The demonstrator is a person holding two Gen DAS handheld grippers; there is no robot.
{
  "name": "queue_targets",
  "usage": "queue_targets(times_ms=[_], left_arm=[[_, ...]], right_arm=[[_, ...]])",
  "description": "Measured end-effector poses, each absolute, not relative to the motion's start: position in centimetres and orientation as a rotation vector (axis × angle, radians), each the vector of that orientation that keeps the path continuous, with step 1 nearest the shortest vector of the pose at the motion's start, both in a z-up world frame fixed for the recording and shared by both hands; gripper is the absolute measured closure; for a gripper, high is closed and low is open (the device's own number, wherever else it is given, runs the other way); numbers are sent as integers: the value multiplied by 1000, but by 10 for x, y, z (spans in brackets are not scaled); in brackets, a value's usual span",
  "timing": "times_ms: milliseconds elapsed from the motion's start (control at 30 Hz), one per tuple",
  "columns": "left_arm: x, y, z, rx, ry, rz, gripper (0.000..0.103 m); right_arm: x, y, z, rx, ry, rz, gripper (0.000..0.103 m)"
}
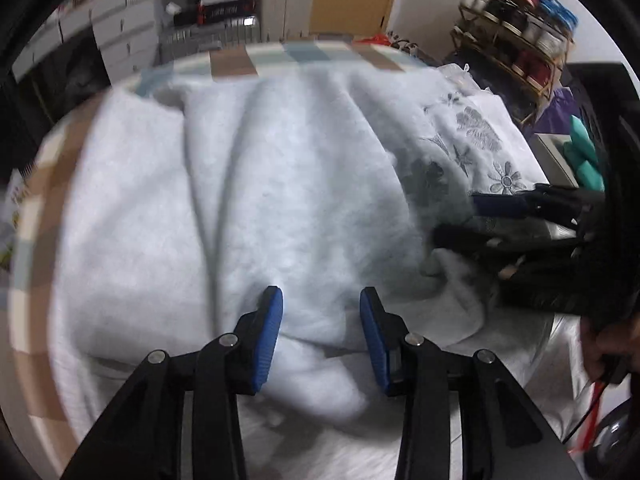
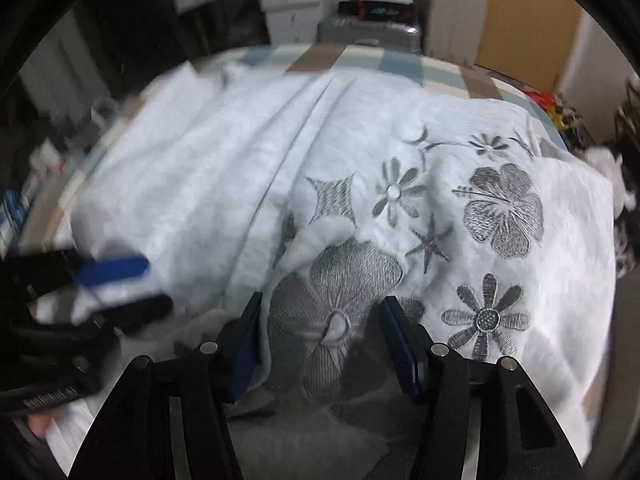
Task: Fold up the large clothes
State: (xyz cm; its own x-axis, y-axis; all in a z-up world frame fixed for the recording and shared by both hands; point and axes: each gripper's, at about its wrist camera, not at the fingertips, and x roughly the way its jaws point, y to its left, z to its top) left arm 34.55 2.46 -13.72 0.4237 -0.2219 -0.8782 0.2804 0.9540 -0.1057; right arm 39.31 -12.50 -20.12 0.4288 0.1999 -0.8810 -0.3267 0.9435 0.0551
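Though blurred, both grippers over sweatshirt (image 1: 280, 184).

Your white garment (image 2: 224, 184) with grey embroidered flowers lies spread and creased across a bed whose checked cover (image 1: 304, 54) of blue, tan and cream squares shows along the far and left edges.

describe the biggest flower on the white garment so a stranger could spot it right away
Start at the white garment spread over the checked table. On its grey-embroidered side, find the flower lying between the right tool's open fingers. It is the largest, densely stitched, with fabric bunched over its top edge.
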Motion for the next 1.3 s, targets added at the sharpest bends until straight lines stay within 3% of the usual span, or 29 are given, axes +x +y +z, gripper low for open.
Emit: queue_targets(times_ms=[167, 300, 433, 633, 733, 833, 967, 1100, 1300], left_arm=[[347, 43, -111, -47, 1013, -372, 68], [361, 7, -151, -54, 1198, -482, 65], [346, -11, -163, 139, 1094, -391, 64], [336, 9, -133, 46, 1071, -367, 65], [320, 14, -120, 41, 995, -406, 65], [319, 1, -137, 85, 1034, -408, 64], [308, -15, -155, 164, 1017, -372, 64], [308, -14, -151, 184, 1001, -351, 64], [312, 16, -163, 10, 1022, -401, 65]], right_arm=[[394, -165, -162, 1, 1023, 351, 44], [395, -171, -151, -8, 959, 328, 44], [406, -153, -173, -49, 1024, 279, 41], [383, -133, -198, -338, 1058, 253, 42], [368, -151, -173, -131, 1028, 341, 42], [354, -165, -159, 9, 965, 417, 40], [349, -152, -206, -73, 1076, 376, 35], [325, -133, -216, -255, 913, 300, 35], [357, -161, -170, 34, 884, 297, 37]])
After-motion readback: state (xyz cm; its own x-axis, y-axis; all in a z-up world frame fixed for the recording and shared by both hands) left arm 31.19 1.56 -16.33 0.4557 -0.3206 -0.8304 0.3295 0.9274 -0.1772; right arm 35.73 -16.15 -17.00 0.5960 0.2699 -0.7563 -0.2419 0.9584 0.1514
